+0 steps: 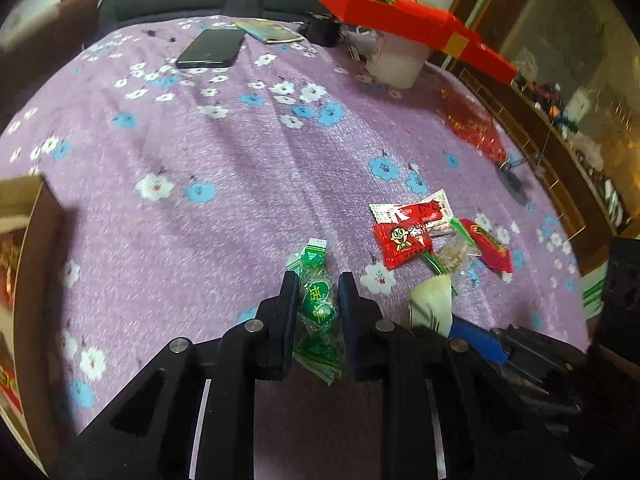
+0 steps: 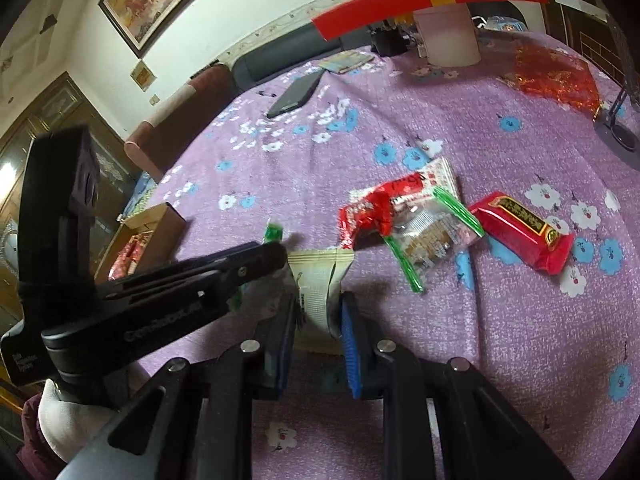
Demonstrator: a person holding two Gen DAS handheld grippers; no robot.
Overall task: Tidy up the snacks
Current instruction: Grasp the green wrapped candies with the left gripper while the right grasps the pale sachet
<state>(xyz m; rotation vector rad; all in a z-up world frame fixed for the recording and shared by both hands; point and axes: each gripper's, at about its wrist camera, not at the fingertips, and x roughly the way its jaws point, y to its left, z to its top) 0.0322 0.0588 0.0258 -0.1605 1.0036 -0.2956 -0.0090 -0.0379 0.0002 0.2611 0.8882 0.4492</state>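
Note:
My left gripper is shut on a green wrapped candy and hangs low over the purple flowered tablecloth. In the right wrist view the left gripper's fingers reach in from the left, with the candy's green end sticking out. My right gripper is shut on a cream sachet, which also shows as the sachet in the left wrist view. Just beyond lies a pile: a red cartoon-face packet, a clear cracker packet and a red bar.
A cardboard box with red snacks inside stands at the table's left edge. At the far side are a black phone, a red box lid resting on a white cup, and a red mesh bag. A lamp base stands on the right.

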